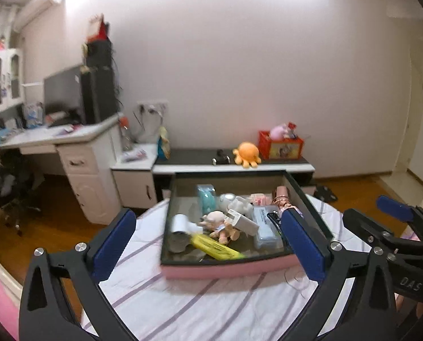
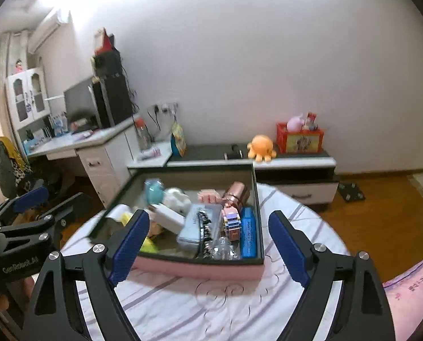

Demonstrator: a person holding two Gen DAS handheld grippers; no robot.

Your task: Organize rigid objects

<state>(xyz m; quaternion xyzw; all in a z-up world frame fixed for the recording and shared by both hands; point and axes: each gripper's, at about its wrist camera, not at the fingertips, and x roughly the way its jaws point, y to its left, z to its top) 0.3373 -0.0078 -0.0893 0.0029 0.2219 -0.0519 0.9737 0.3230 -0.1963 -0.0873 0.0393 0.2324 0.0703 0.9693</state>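
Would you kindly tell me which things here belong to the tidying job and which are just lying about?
Job: pink-sided box; blue rectangular case; rose-gold metal cylinder; yellow flat packet.
Lying about: orange plush octopus; red printed crate; black monitor.

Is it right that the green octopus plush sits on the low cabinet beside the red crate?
Not quite: the octopus plush is orange, not green. The right wrist view shows it on the low cabinet beside the red crate, as you said.
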